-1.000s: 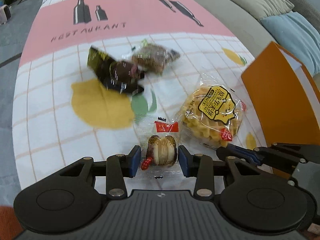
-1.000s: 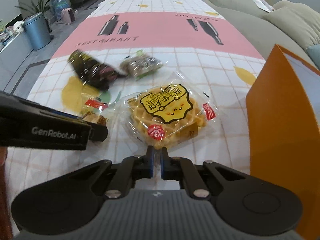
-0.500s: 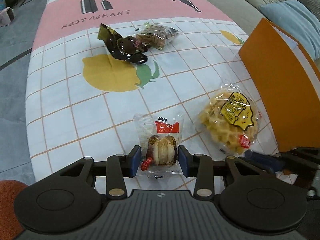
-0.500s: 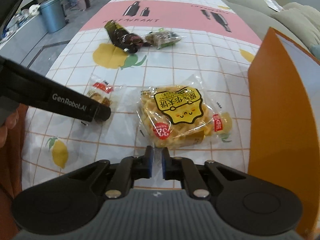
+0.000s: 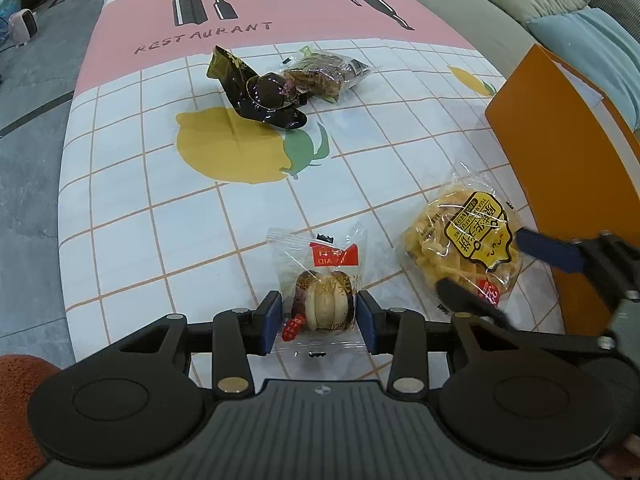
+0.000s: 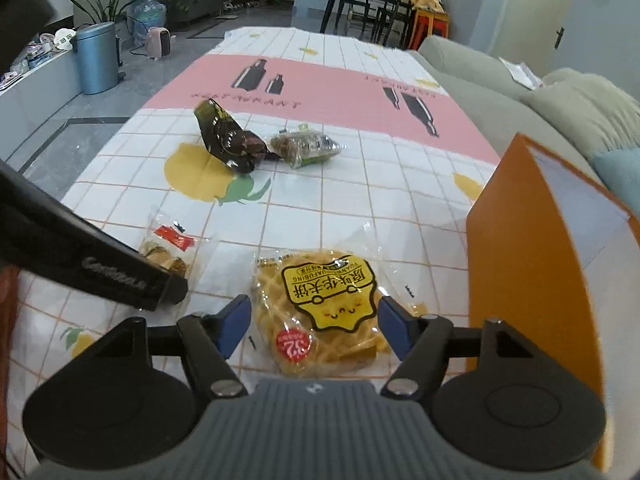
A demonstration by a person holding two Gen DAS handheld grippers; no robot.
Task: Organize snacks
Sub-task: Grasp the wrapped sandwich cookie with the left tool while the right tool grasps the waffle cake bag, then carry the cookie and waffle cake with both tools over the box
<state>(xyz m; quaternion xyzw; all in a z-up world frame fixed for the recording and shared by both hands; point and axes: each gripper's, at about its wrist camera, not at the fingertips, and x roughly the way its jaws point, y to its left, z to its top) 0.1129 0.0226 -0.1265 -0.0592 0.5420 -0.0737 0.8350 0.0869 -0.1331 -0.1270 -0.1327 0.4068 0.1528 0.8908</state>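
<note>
My left gripper (image 5: 319, 318) is shut on a small clear packet of round cakes (image 5: 324, 296) with a red label, at the near edge of the tablecloth; the packet also shows in the right wrist view (image 6: 168, 250). My right gripper (image 6: 314, 326) is open, its blue pads either side of a yellow waffle packet (image 6: 324, 312) lying on the cloth. In the left wrist view the waffle packet (image 5: 464, 244) sits between the right gripper's fingers (image 5: 548, 250). A dark brown packet (image 5: 260, 92) and a clear packet of brown snacks (image 5: 324, 74) lie farther back.
An orange box (image 6: 532, 264) with a white inside stands at the right edge of the table, close to the waffle packet; it also shows in the left wrist view (image 5: 568, 140). A grey sofa with cushions (image 6: 560, 100) lies beyond it. The cloth (image 5: 160, 200) hangs over the table's left edge.
My right gripper has opened from shut and moved forward around the waffle packet. My left gripper still holds the small cake packet, and both views have drawn back from the far snacks.
</note>
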